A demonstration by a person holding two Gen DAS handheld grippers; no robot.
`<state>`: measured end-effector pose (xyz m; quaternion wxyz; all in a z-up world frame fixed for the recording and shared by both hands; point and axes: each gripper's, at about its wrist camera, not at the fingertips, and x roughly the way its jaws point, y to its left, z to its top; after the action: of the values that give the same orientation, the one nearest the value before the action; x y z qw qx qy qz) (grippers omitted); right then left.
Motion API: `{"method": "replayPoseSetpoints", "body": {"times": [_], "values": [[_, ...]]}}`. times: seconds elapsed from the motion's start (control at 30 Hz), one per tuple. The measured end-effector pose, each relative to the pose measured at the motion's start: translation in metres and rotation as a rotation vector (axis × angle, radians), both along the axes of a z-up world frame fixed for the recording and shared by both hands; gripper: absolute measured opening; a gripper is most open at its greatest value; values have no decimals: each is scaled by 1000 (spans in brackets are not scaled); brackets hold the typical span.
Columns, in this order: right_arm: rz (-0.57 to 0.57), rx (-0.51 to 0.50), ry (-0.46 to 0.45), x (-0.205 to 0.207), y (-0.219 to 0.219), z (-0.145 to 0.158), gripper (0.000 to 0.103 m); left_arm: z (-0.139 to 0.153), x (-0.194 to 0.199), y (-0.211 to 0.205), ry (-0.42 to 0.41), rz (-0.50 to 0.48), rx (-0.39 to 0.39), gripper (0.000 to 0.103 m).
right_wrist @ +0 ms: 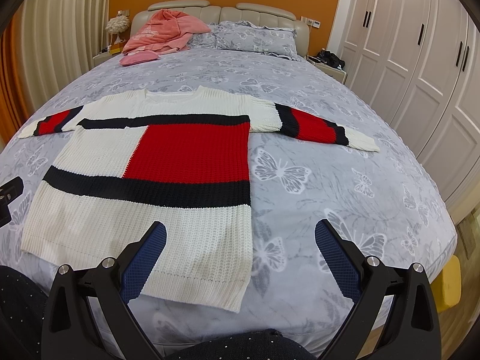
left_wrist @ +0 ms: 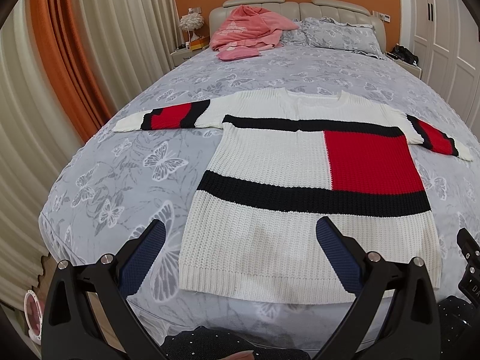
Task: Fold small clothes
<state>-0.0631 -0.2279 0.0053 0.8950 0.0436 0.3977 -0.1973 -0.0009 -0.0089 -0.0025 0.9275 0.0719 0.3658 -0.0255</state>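
Note:
A white knit sweater (left_wrist: 270, 162) with black bands and a red block lies flat on the bed, sleeves spread out to both sides; it also shows in the right wrist view (right_wrist: 99, 222). My left gripper (left_wrist: 240, 240) is open and empty, hovering above the sweater's lower left hem. My right gripper (right_wrist: 240, 240) is open and empty, above the sweater's lower right hem corner. The right gripper's edge shows in the left wrist view (left_wrist: 469, 258).
The bed (right_wrist: 330, 180) has a grey butterfly cover. A pink blanket (left_wrist: 246, 27) and grey pillows (left_wrist: 339, 31) lie at the headboard. Curtains (left_wrist: 75, 60) hang left, white wardrobe doors (right_wrist: 420, 60) stand right. Nightstands flank the bed.

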Motion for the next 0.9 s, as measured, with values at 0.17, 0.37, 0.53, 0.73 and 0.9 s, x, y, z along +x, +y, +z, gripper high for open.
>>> {"method": "replayPoseSetpoints", "body": {"times": [0.17,0.37,0.53,0.73,0.9], "values": [[-4,60,9,0,-10,1,98,-2,-1,3,-28,-1,14,98],[-120,282,14,8,-89,-9,98,-11,5,15,32,-1,-37,98],[-348,326,27,28,-224,-34,98,-6,17,9,-17,8,-22,98],[-575,538,-34,60,-384,-66,97,2,52,-25,-55,-30,-74,98],[-658,555,-34,99,-467,-93,97,7,85,-60,-56,-64,-97,98]]}}
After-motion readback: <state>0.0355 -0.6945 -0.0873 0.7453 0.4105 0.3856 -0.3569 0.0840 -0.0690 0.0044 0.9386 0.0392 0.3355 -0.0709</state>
